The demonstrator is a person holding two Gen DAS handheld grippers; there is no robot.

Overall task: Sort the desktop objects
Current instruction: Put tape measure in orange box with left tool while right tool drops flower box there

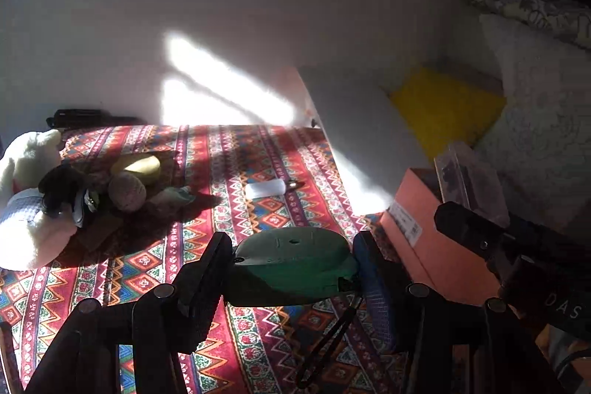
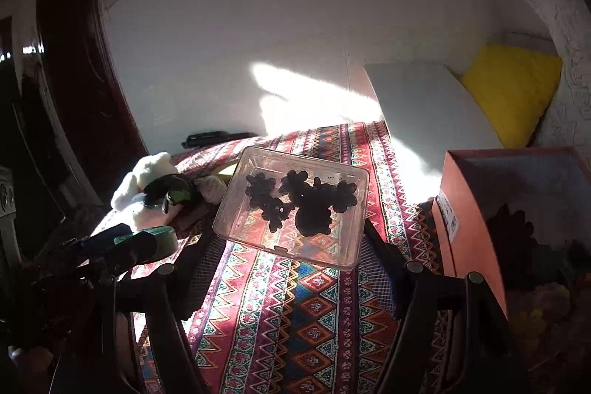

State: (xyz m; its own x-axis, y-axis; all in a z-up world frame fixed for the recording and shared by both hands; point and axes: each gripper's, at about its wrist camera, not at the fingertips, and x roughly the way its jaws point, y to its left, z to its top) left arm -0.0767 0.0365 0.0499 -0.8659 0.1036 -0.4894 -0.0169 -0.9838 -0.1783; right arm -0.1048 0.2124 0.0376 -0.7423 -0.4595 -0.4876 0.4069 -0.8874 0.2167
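My left gripper (image 1: 291, 264) is shut on a green tape measure (image 1: 291, 264) with a black wrist strap, held above the patterned cloth (image 1: 229, 157). My right gripper (image 2: 291, 242) is shut on a clear plastic box (image 2: 295, 205) holding several dark flower-shaped clips. The same box (image 1: 471, 181) shows in the left wrist view over the orange cardboard box (image 1: 417, 231). In the right wrist view the tape measure (image 2: 162, 240) appears at the left, and the orange box (image 2: 476, 220) stands open at the right with dark items inside.
At the cloth's left lie a white plush toy (image 1: 29, 194), a yellow oval object (image 1: 138, 167), a knitted ball (image 1: 127, 191) and a dark item. A small clear bottle (image 1: 266, 189) lies mid-cloth. A yellow cushion (image 2: 513, 91) and grey board (image 2: 424, 106) sit beyond.
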